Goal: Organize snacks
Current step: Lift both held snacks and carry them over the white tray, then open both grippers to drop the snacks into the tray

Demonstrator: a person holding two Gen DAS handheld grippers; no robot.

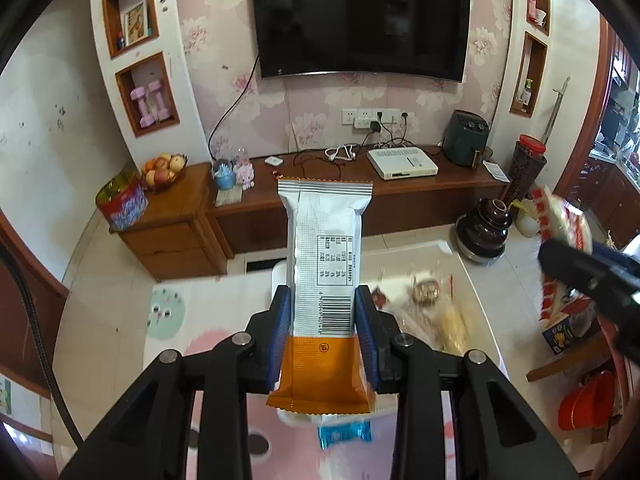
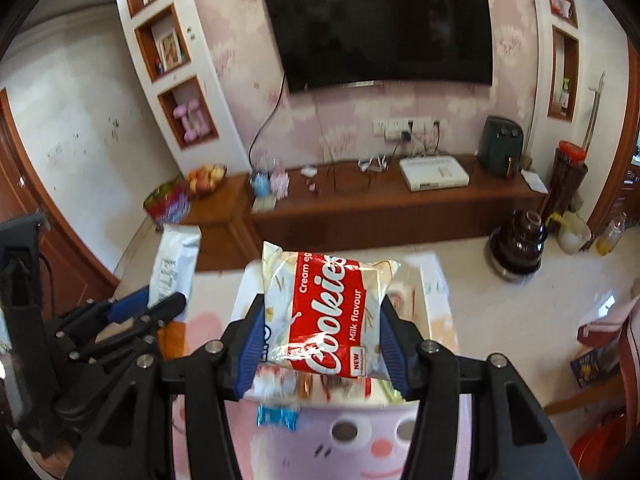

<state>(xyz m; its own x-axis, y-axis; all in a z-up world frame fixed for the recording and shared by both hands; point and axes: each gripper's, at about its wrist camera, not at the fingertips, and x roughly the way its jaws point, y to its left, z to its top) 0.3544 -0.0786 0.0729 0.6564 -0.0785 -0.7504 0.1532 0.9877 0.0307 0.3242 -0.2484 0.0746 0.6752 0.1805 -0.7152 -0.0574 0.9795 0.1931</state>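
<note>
My left gripper (image 1: 322, 312) is shut on a tall white and orange snack packet (image 1: 325, 264) with a barcode, held upright above the table; it also shows in the right wrist view (image 2: 173, 264). My right gripper (image 2: 322, 330) is shut on a red and white cookies packet (image 2: 326, 312), held above a white tray (image 2: 434, 280). That packet shows blurred at the right edge of the left wrist view (image 1: 560, 236). A small blue wrapped sweet (image 1: 344, 434) lies on the table below; it also shows in the right wrist view (image 2: 277, 416). More snack packets (image 1: 436, 308) lie on the table.
The table has a pink cartoon cloth (image 2: 360, 452). Beyond it stand a wooden TV cabinet (image 1: 400, 196) with a fruit bowl (image 1: 164, 170), a dark jar (image 1: 484, 228) on the floor and a red bucket (image 1: 588, 408) at the right.
</note>
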